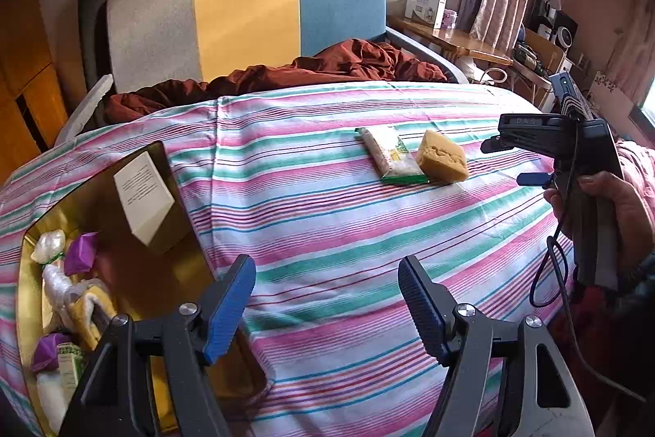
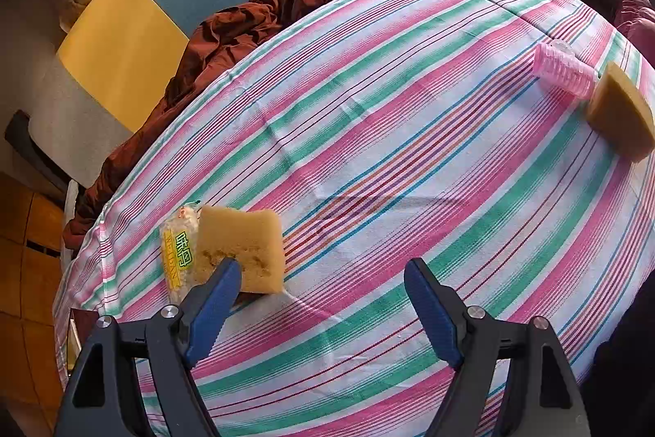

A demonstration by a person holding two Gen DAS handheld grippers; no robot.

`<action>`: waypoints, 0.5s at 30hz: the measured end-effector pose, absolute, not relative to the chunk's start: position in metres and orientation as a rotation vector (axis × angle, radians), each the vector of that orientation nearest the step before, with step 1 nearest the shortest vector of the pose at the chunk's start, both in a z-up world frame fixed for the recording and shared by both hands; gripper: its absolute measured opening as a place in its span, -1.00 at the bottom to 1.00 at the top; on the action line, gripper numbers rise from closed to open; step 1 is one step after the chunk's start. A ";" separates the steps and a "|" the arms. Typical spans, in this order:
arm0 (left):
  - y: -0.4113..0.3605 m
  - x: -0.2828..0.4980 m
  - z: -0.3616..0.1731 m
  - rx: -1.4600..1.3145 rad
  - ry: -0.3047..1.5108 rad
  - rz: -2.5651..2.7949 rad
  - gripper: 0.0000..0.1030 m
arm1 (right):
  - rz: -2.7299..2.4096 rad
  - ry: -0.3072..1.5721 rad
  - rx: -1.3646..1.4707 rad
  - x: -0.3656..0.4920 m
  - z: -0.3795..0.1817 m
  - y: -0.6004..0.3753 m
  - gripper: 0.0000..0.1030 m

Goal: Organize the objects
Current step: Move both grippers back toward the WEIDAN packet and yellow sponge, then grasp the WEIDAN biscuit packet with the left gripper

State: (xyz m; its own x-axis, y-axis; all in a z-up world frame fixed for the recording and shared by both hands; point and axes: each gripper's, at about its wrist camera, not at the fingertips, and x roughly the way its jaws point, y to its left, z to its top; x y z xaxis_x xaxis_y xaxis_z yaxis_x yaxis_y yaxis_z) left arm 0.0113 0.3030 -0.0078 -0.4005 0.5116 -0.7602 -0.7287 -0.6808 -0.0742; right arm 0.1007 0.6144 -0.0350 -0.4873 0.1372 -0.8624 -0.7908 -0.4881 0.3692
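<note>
A yellow sponge [image 1: 442,155] lies on the striped cloth beside a green and yellow snack packet [image 1: 389,154]. Both show in the right wrist view, sponge [image 2: 241,248] and packet [image 2: 178,259], just ahead of my right gripper's left finger. My right gripper [image 2: 323,273] is open and empty above the cloth; it also shows from the side in the left wrist view [image 1: 528,160]. My left gripper [image 1: 327,273] is open and empty, next to a gold tin [image 1: 180,244] holding wrapped sweets and packets. A second sponge [image 2: 620,113] and a pink ribbed roller [image 2: 565,72] lie at the far right.
The striped cloth [image 1: 327,224] covers a table. Behind it stands a chair with a grey, yellow and blue back [image 1: 245,11] and a rust-brown cloth [image 1: 286,72] on the seat. A wooden desk with boxes [image 1: 446,31] stands by the window.
</note>
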 end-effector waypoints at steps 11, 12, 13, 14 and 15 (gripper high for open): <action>0.387 -0.022 -0.035 -1.125 0.368 2.054 0.41 | 2.063 1.170 -1.047 0.106 -0.032 0.617 0.62; 0.394 -0.026 -0.039 -1.134 0.370 2.050 0.41 | 2.064 1.180 -1.048 0.106 -0.033 0.617 0.62; 0.402 -0.030 -0.042 -1.142 0.372 2.048 0.41 | 2.065 1.191 -1.048 0.106 -0.033 0.617 0.62; 0.409 -0.035 -0.045 -1.153 0.374 2.046 0.41 | 2.067 1.199 -1.048 0.106 -0.034 0.618 0.62; 0.416 -0.040 -0.048 -1.166 0.372 2.044 0.41 | 2.067 1.204 -1.048 0.104 -0.035 0.619 0.62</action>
